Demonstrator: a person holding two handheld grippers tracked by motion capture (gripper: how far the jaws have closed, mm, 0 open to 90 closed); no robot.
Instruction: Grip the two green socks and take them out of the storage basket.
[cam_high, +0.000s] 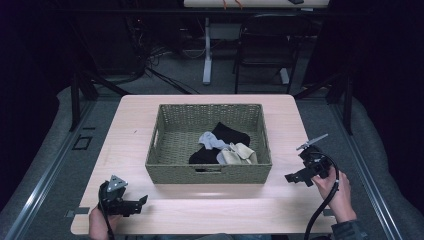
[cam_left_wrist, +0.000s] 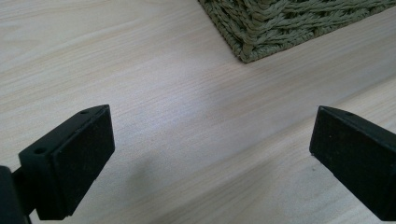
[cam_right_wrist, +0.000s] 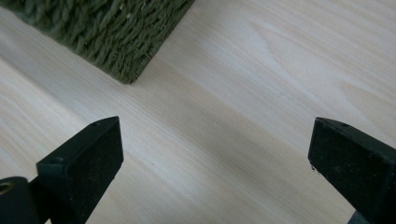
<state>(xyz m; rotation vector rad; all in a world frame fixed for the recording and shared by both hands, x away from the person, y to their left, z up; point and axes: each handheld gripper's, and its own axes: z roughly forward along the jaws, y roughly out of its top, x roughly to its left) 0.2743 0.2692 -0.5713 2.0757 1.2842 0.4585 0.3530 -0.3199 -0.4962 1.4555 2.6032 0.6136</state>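
On a pale wooden table (cam_high: 135, 115) a woven basket (cam_high: 165, 150) is set near the middle, and inside it, toward its right near corner, a small heap of socks is seen: a black sock (cam_high: 227, 134), a grey sock (cam_high: 211, 141) lying across it, and a cream sock (cam_high: 239, 154) against the near wall. The socks are taken to be the work in hand, since both tools are held just outside the basket and point inward toward it.

Trouble could come from the tangle: because the grey sock overlaps the black one, two pieces may be lifted together if the grasp is placed where they cross. The basket wall is also tall beside the heap, so a low approach from the side would probably strike the rim and shift the basket. The cream sock, pressed to the wall, may be pinched together with the weave.

The left gripper (cam_high: 141, 202) is held low over the table's near left corner, its jaws spread wide and empty, with bare wood between them in the left gripper view and the basket's corner (cam_left_wrist: 247, 56) ahead. The right gripper (cam_high: 291, 178) is held at the basket's right by a hand (cam_high: 334, 192), tilted inward; its jaws are likewise parted, nothing between them.
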